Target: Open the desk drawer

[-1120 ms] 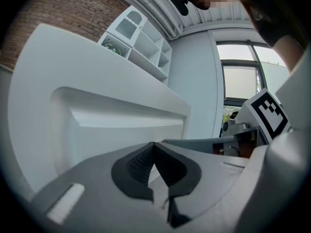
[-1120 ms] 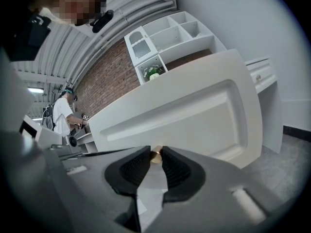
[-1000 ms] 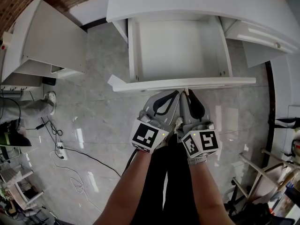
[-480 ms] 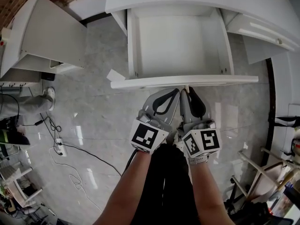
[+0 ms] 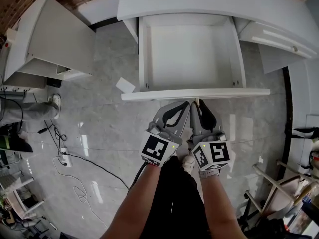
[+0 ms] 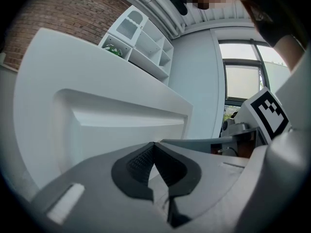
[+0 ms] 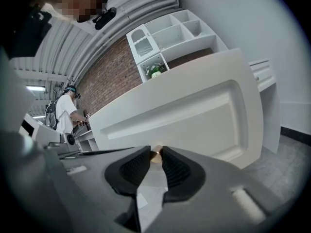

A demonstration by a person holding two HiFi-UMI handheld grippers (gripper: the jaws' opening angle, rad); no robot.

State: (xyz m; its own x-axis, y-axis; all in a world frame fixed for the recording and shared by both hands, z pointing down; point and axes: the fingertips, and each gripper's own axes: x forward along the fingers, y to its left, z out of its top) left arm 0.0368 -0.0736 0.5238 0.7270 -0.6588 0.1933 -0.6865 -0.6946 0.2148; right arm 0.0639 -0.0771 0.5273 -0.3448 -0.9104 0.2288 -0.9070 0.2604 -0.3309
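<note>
The white desk drawer point(image 5: 192, 54) stands pulled out from under the desk top point(image 5: 209, 1), and its inside is bare. Its front panel point(image 5: 199, 93) faces me. My right gripper point(image 5: 199, 103) is shut on the small brass knob point(image 7: 156, 154) at the middle of that panel point(image 7: 194, 115); the knob sits between its dark pads point(image 7: 177, 171). My left gripper point(image 5: 186, 104) lies close beside it, to its left. In the left gripper view its jaws point(image 6: 154, 144) meet at the tips with nothing between them, just before the panel point(image 6: 121, 125).
A second drawer point(image 5: 271, 36) juts out at the right. A white cabinet point(image 5: 55, 39) stands at the left. On the marble floor lie a white sheet point(image 5: 125, 85), cables and a power strip point(image 5: 65, 159). A metal frame point(image 5: 276, 183) is at the lower right. A person point(image 7: 63, 113) stands far off.
The drawer has come a little farther out toward me, with both grippers drawing back along with its front panel. The white sheet on the floor now shows fully.
</note>
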